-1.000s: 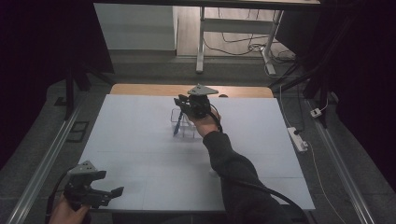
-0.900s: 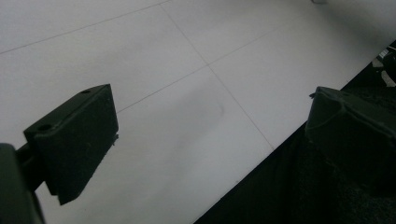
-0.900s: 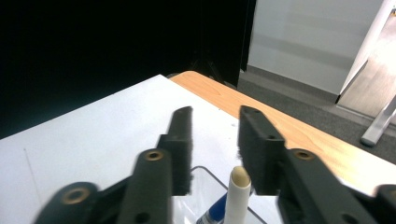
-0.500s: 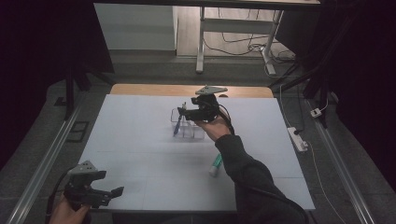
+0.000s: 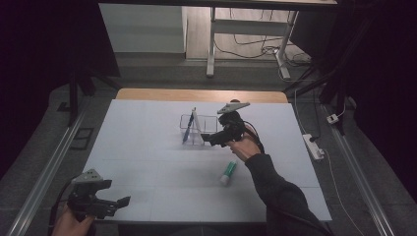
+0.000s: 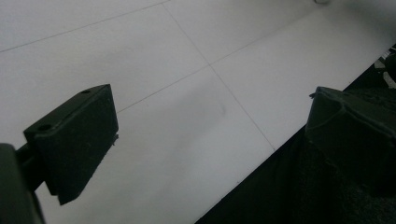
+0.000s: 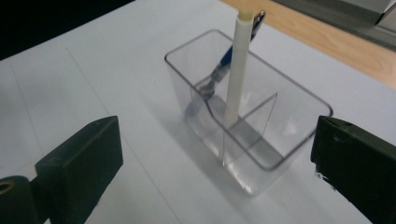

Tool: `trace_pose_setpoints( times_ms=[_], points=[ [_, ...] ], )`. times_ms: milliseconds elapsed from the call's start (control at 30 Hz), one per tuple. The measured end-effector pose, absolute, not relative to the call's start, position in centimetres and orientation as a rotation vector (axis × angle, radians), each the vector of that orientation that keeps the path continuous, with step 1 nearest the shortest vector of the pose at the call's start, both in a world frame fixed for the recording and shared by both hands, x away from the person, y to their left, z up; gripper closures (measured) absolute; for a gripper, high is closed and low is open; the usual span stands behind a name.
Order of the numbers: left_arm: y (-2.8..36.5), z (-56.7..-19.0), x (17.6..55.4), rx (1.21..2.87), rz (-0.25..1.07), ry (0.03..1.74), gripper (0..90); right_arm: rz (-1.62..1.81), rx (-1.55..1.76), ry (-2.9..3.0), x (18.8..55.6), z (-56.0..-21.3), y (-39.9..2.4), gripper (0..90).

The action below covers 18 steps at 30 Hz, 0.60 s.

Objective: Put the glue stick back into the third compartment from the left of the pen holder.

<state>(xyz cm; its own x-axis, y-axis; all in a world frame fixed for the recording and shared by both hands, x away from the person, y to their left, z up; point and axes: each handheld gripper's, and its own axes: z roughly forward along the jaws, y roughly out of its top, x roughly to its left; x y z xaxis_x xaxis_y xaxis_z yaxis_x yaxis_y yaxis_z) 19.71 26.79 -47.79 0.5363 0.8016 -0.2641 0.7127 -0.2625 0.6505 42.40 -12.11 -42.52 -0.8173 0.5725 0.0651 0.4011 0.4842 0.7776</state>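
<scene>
Right gripper (image 7: 215, 154), jaws just opened wide and empty, faces the holder (image 7: 247, 126) with 2 pens (image 7: 236, 70); glue stick (image 5: 228, 172) behind it. Left gripper (image 6: 205, 140) open, empty.

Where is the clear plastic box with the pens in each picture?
High view: the clear box stands mid-table, just left of the right gripper.
Left gripper view: bare white table, no box.
Right gripper view: the box sits center, beyond open jaws.
Shared landmark: the blue pen inside it.

Dim room, dark at the edges; white table (image 5: 147, 162) lit evenly from above. Soft shadows only, slight glare on the clear holder (image 7: 261, 140). Near jaws blurred, some grain throughout.
</scene>
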Motion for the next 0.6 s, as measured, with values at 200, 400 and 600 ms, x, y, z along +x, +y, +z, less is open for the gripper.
trace_pose_setpoints(
  times_ms=[200, 400, 600],
  points=[
    [26.7, -47.8, 19.7, 2.03, 0.153, 1.226, 2.6, 1.189, 0.857, 2.529, 41.7, -43.2, -13.9, 1.1],
    [26.7, -47.8, 19.7, 2.03, 0.151, 1.227, 2.6, 1.072, 0.914, 2.529, 41.4, -44.2, -15.6, 1.1],
    [26.8, -47.8, 19.7, 2.029, 0.151, 1.227, 2.6, 1.007, 0.985, 2.523, 41.5, -45.6, -17.4, 1.1]
  ],
)
